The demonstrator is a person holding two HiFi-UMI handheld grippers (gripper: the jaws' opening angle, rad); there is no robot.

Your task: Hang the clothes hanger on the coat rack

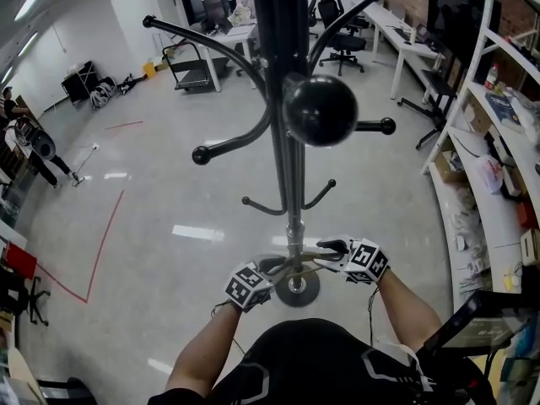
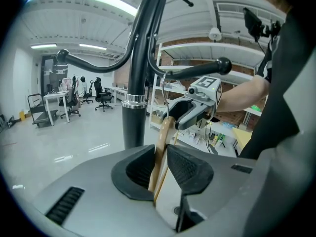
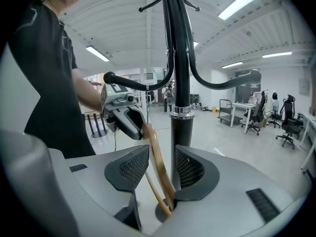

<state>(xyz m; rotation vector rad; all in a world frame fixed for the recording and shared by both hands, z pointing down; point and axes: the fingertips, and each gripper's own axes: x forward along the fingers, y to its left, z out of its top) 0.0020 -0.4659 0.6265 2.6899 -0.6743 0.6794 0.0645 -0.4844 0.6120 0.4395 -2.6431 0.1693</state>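
A black coat rack [image 1: 291, 167] with curved arms and ball-tipped ends stands right in front of me; its pole fills the left gripper view [image 2: 133, 122] and the right gripper view [image 3: 181, 127]. I hold a wooden clothes hanger [image 1: 297, 264] low, just before the pole and above the rack's round base [image 1: 297, 290]. My left gripper [image 1: 270, 270] [image 2: 160, 164] is shut on one end of the hanger [image 2: 163, 137]. My right gripper [image 1: 331, 248] [image 3: 162, 169] stands wide open, the hanger [image 3: 155, 157] loose between its jaws and leaning against one pad.
White shelves [image 1: 498, 142] loaded with boxes run along the right. Desks and office chairs [image 1: 342, 32] stand at the back, beside a cart [image 1: 190, 66]. A red tape line [image 1: 101, 243] crosses the shiny floor at left. A person [image 1: 34, 146] stands far left.
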